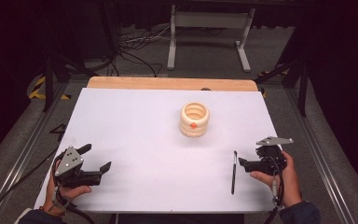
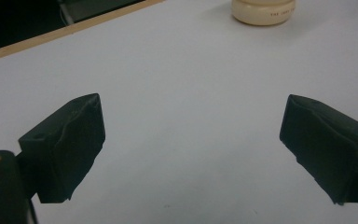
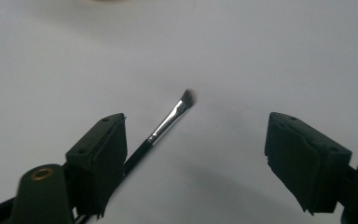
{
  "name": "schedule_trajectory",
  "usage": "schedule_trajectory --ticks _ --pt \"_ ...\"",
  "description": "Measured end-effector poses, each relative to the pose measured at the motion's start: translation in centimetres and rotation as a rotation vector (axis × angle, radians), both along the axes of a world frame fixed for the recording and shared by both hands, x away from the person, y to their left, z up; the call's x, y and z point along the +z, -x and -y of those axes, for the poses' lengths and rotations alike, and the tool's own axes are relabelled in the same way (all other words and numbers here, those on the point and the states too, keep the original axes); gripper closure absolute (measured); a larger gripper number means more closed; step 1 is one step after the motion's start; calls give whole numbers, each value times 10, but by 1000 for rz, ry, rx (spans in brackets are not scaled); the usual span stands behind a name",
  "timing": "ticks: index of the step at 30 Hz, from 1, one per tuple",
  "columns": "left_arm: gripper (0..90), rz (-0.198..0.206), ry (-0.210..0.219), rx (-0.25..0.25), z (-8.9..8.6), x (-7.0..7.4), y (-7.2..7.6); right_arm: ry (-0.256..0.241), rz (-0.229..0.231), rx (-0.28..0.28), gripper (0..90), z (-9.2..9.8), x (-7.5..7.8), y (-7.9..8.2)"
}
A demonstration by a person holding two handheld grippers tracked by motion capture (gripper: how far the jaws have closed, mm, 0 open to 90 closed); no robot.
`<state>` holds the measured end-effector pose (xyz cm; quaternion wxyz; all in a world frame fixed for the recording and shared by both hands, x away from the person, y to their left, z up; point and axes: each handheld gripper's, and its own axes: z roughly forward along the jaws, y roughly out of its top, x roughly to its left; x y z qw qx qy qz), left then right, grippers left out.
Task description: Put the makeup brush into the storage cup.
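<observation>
**Both grippers spread wide, brush flat on table by the right one**

Table (image 1: 135,121): white top w/ a wooden strip along the far edge, takes up most of the high view. Bare over most of its surface.

Left gripper (image 1: 96,159): near-left corner of the table, held in the person's left hand (image 1: 64,191), grey plate on top, cable trailing off the near edge. Jaws released & wide apart, nothing between them; its own view shows just bare white top (image 2: 191,116) in the gap.

Right gripper (image 1: 239,162): near-right part of the table, held in the right hand (image 1: 279,179), pointing left toward the brush. Jaws likewise spread wide, gripping nothing.

Holder (image 1: 194,119): cream ribbed pot w/ a small orange mark on its front, standing upright past table centre, a bit right. Well apart from both grippers. Its base shows at the top of the left gripper view (image 2: 263,11).

Brush (image 1: 233,171): thin, black handle, lying flat on the table, running roughly near-to-far, just left of the right gripper's tips. In the right gripper view the brush (image 3: 170,119) lies close beside the left-hand jaw, handle passing under/behind it, silver ferrule & dark bristle tip pointing up into the gap. Can't tell whether jaw and handle touch. Holder sits well beyond the brush's far end.
</observation>
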<state>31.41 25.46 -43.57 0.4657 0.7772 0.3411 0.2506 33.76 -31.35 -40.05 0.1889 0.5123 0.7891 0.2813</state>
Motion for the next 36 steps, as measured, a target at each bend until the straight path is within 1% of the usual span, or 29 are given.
schedule_trajectory --ticks 1,2,3,4,5,6,7,8,9,10,12,15,18,19,21,23,26,29,30,31,33,36 --pt "75 -5 0 -5 1 -1 -1 3 -21 -5 233 -1 0 -4" --pt "75 -8 -3 -9 1 -1 -1 23 -66 -9 248 -4 -1 -11" --pt "74 -12 -16 -13 2 -1 -1 28 -91 -4 254 -6 -2 -14" --pt "74 -12 -16 -13 2 -1 -1 26 -119 -4 266 -8 -4 -16" --pt "74 -12 -15 -19 3 -1 -1 36 -142 4 281 -11 -6 -20" --pt "75 -11 -14 -25 3 -1 -1 51 -155 14 298 -12 -7 -22" --pt "75 -11 -14 -25 3 -1 -1 51 -155 14 298 -12 -7 -22" --pt "75 -12 -13 -28 3 -1 -1 64 -166 23 310 -15 -8 -24" --pt "75 -16 -12 -25 4 -2 -1 70 -179 22 321 -18 -10 -27" --pt "76 -19 -12 -27 4 -2 -1 88 -197 29 342 -21 -11 -30" --pt "76 -23 -11 -31 4 -2 -1 91 -222 34 356 -23 -12 -34" --pt "77 -27 -10 -36 4 -2 -1 101 -243 31 387 -25 -15 -39" --pt "78 -32 -20 -41 5 -3 -2 95 -267 27 439 -27 -18 -42" --pt "78 -33 -21 -41 5 -3 -2 98 -272 28 473 -28 -19 -43" --pt "78 -35 -18 -46 6 -3 -1 117 -287 43 519 -29 -21 -46" --pt "80 -39 -20 -50 5 -3 -1 136 -290 43 555 -30 -22 -49" --pt "84 -53 -27 -54 6 -4 -2 179 -302 60 643 -33 -22 -53" --pt "83 -64 -37 -65 8 -5 -2 193 -303 74 752 -36 -22 -54" --pt "83 -64 -37 -65 8 -5 -2 193 -303 74 752 -36 -22 -54" --pt "83 -64 -37 -68 8 -5 -2 193 -308 82 788 -37 -21 -54" --pt "83 -61 -38 -66 8 -4 -2 197 -307 91 828 -38 -22 -54" --pt "83 -61 -35 -68 7 -4 -1 181 -310 97 846 -37 -22 -55"
